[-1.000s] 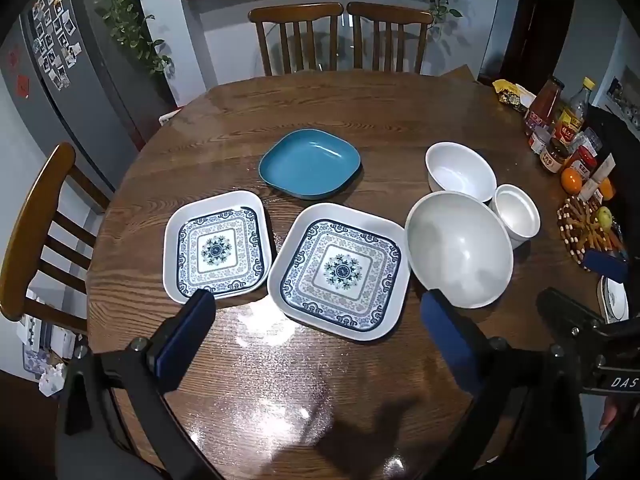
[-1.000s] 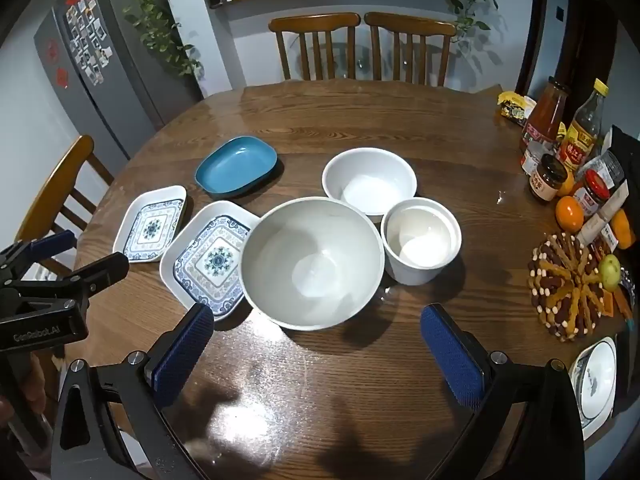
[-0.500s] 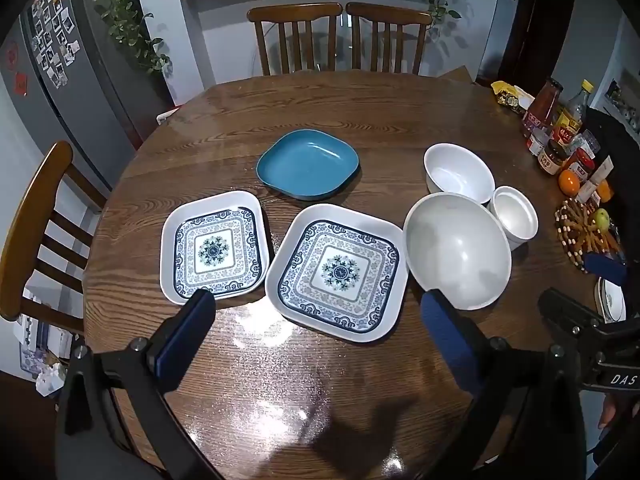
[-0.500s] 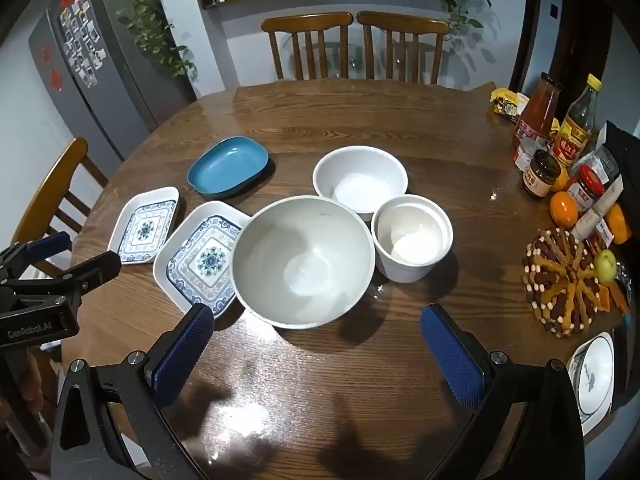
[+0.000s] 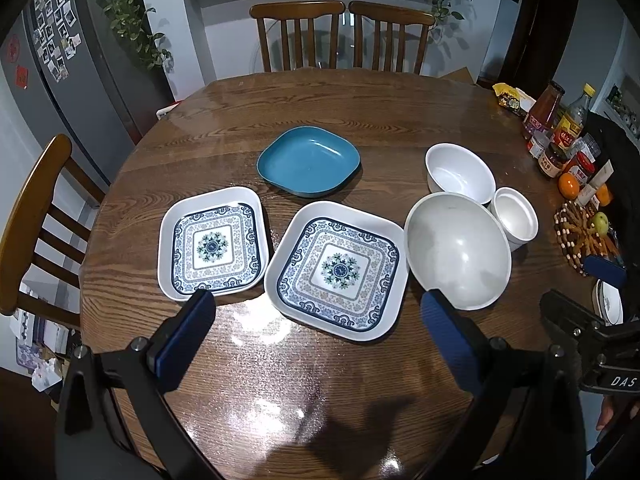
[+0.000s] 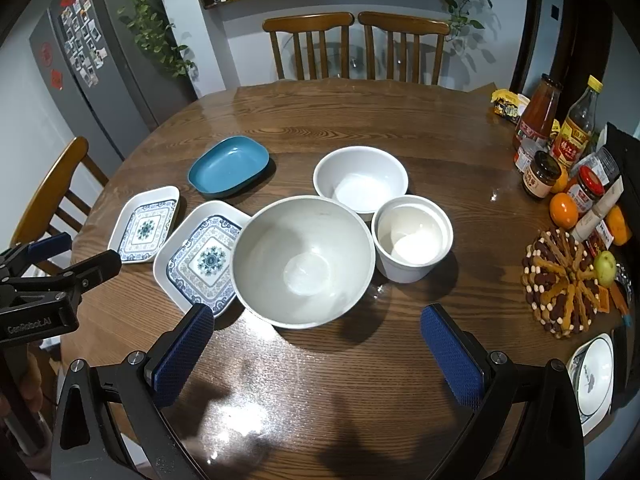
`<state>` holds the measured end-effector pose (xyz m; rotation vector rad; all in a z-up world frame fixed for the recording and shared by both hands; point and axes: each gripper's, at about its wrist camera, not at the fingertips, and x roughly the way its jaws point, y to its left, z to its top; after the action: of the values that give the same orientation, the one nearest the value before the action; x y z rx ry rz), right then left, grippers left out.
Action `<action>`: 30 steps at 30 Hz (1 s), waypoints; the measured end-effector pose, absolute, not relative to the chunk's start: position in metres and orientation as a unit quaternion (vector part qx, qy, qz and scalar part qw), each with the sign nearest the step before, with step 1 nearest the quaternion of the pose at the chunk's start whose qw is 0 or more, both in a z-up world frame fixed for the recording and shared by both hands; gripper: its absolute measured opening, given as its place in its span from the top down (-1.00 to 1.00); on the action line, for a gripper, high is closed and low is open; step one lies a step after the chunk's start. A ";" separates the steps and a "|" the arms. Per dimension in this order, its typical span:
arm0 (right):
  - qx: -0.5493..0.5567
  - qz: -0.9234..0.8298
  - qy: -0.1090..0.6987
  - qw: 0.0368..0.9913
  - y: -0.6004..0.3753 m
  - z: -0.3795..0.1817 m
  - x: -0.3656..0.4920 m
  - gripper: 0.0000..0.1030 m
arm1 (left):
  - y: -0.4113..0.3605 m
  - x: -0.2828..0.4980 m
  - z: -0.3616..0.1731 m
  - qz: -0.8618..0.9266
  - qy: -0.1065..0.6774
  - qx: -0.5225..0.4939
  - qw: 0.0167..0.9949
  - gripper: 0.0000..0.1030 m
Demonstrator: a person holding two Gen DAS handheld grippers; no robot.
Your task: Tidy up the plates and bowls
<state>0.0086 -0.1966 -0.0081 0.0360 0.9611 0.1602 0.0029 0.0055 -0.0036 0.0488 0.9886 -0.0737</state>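
On the round wooden table point(image 5: 360, 108) lie a small patterned square plate point(image 5: 212, 244), a larger patterned square plate point(image 5: 339, 269) and a blue dish point(image 5: 308, 161). To their right stand a big white bowl point(image 6: 303, 261), a medium white bowl point(image 6: 360, 179) and a small white cup-bowl point(image 6: 412, 237). My left gripper point(image 5: 320, 320) hovers open above the table's near edge, in front of the two patterned plates. Open as well, my right gripper point(image 6: 316, 340) hangs in front of the big bowl. Neither holds anything.
Sauce bottles point(image 6: 540, 110), jars, oranges point(image 6: 563, 210) and a woven trivet with a green fruit point(image 6: 568, 280) crowd the right side. A small white patterned dish point(image 6: 594, 380) sits at the right edge. Chairs point(image 5: 340, 36) stand behind and at the left.
Both grippers have risen and drawn back slightly, so the dishes look a little lower and further off. Nothing on the table has moved.
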 end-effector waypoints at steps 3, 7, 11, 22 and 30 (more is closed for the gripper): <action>0.017 0.076 0.462 0.884 -0.197 -0.008 0.009 -1.00 | 0.005 0.003 -0.004 -0.036 0.475 0.023 0.879 -0.98; 0.017 0.077 0.461 0.884 -0.198 -0.008 0.009 -1.00 | 0.006 0.003 -0.004 -0.037 0.475 0.022 0.879 -0.98; 0.017 0.077 0.462 0.883 -0.198 -0.008 0.008 -1.00 | 0.006 0.003 -0.004 -0.037 0.475 0.021 0.879 -0.98; 0.016 0.078 0.462 0.883 -0.198 -0.008 0.008 -1.00 | 0.009 0.005 -0.006 -0.037 0.479 0.014 0.877 -0.98; 0.015 0.079 0.464 0.882 -0.197 -0.009 0.008 -1.00 | 0.011 0.005 -0.008 -0.039 0.483 0.006 0.875 -0.98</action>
<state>0.0076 -0.1973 -0.0090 0.0304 0.9672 0.1638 0.0053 0.0114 -0.0084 0.0123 1.0089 -0.0811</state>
